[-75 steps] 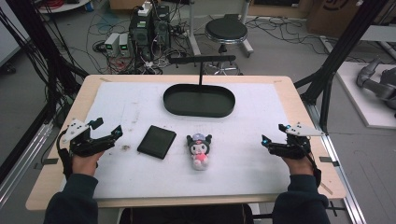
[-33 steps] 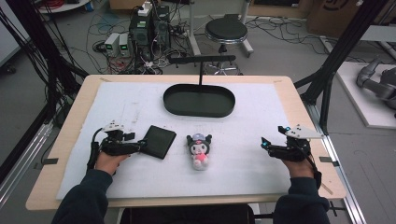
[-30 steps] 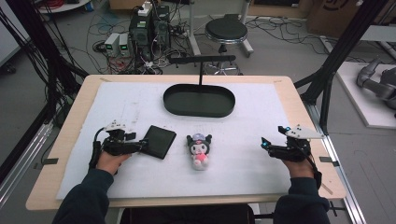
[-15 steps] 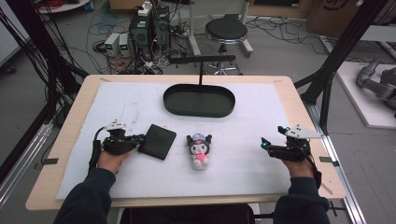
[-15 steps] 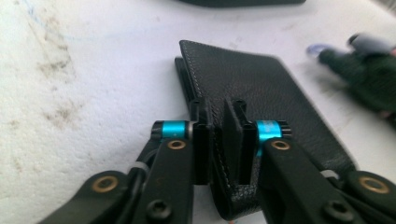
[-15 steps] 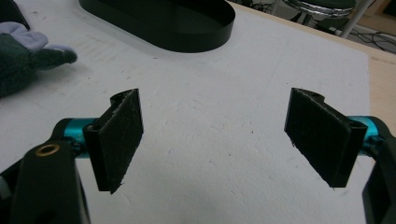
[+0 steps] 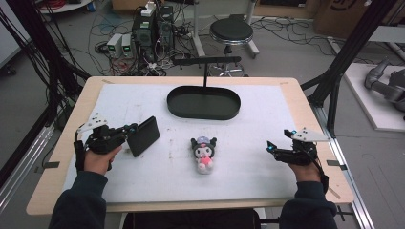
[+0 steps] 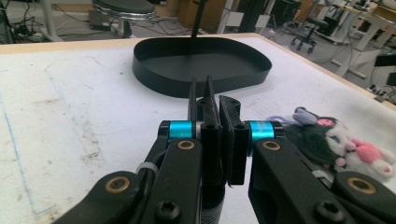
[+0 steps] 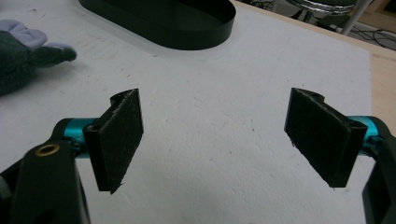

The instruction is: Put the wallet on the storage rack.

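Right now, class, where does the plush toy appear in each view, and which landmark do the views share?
High view: plush toy at table centre, on the person's side of the black tray.
Left gripper view: far right, beside the jaws.
Right gripper view: top-left corner, cut off.
Shared landmark: the black tray.

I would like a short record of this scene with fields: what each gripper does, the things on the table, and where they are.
left gripper: shut on the edge of the black tablet, which is tilted up off the mat
right gripper: open, nothing between its pads, at the right side of the mat
plush toy: lies on the white mat, between the two grippers, untouched
black oval tray: at the far middle of the mat, nothing in it
tray handle: upright post with a bar on top
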Demonstrator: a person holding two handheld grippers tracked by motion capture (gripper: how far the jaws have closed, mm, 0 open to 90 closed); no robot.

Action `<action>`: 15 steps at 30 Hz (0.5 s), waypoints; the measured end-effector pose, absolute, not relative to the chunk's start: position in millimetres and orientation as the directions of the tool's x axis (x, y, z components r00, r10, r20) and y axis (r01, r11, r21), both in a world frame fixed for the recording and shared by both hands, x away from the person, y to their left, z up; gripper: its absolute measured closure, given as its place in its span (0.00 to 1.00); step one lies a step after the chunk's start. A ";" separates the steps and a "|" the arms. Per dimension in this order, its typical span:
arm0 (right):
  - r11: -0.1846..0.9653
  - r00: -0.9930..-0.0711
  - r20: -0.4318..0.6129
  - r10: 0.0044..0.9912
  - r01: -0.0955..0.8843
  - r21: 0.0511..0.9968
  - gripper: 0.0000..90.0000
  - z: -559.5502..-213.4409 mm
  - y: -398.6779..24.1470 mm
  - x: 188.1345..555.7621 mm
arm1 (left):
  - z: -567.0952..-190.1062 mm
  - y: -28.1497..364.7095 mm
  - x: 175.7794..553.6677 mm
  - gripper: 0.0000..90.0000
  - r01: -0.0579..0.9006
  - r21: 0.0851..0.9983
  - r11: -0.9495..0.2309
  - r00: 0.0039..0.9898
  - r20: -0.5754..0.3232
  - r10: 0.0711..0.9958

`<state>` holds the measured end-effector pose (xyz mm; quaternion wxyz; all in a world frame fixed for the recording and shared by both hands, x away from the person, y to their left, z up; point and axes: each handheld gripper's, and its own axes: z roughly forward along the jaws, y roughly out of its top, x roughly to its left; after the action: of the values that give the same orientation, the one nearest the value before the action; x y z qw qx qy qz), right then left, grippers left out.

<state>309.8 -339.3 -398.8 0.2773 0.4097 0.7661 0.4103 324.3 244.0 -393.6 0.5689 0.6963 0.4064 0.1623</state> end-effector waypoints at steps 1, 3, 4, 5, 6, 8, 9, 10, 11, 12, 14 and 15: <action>0.329 -0.511 -0.090 0.855 0.399 0.856 0.22 -398.9 -339.3 310.1 | -394.3 242.3 323.7 0.97 0.385 0.922 -0.031 0.623 -0.235 0.746; 0.330 -0.513 -0.091 0.854 0.398 0.856 0.22 -399.0 -339.2 310.5 | -395.4 239.2 322.4 0.97 0.393 0.919 -0.038 0.631 -0.239 0.738; 0.330 -0.513 -0.091 0.854 0.398 0.856 0.22 -399.0 -339.2 310.5 | -395.3 238.0 321.6 0.97 0.392 0.919 -0.043 0.638 -0.238 0.733; 0.328 -0.512 -0.089 0.855 0.400 0.856 0.22 -398.9 -339.2 310.4 | -395.0 236.8 321.0 0.97 0.397 0.917 -0.046 0.646 -0.244 0.723; 0.326 -0.510 -0.087 0.856 0.400 0.857 0.22 -398.9 -339.5 310.3 | -394.7 235.4 320.0 0.97 0.397 0.916 -0.051 0.651 -0.242 0.720; 0.326 -0.511 -0.087 0.855 0.400 0.856 0.22 -399.0 -339.6 310.3 | -394.3 231.6 318.0 0.97 0.397 0.916 -0.062 0.665 -0.240 0.707; 0.326 -0.511 -0.087 0.855 0.401 0.856 0.22 -399.0 -339.7 310.2 | -393.9 229.7 317.3 0.97 0.394 0.916 -0.070 0.668 -0.234 0.706; 0.327 -0.511 -0.087 0.855 0.401 0.856 0.22 -399.0 -339.7 310.2 | -393.2 227.9 316.9 0.97 0.391 0.917 -0.077 0.671 -0.227 0.706; 0.327 -0.511 -0.088 0.855 0.400 0.856 0.22 -399.0 -339.7 310.3 | -392.6 226.8 316.9 0.97 0.387 0.918 -0.080 0.675 -0.223 0.703; 0.328 -0.512 -0.088 0.855 0.400 0.856 0.22 -398.8 -339.6 310.2 | -392.1 225.8 316.9 0.97 0.384 0.920 -0.078 0.677 -0.223 0.701; 0.327 -0.511 -0.088 0.855 0.400 0.856 0.22 -398.6 -339.7 310.0 | -391.3 225.0 316.8 0.97 0.382 0.922 -0.070 0.683 -0.231 0.693; 0.325 -0.510 -0.086 0.856 0.402 0.856 0.22 -398.7 -340.0 309.9 | -390.7 224.3 316.5 0.97 0.382 0.921 -0.070 0.686 -0.232 0.689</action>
<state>309.9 -340.0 -398.7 0.2764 0.4109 0.7655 0.4108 316.5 224.3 -390.7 0.5712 0.7189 0.3725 0.1344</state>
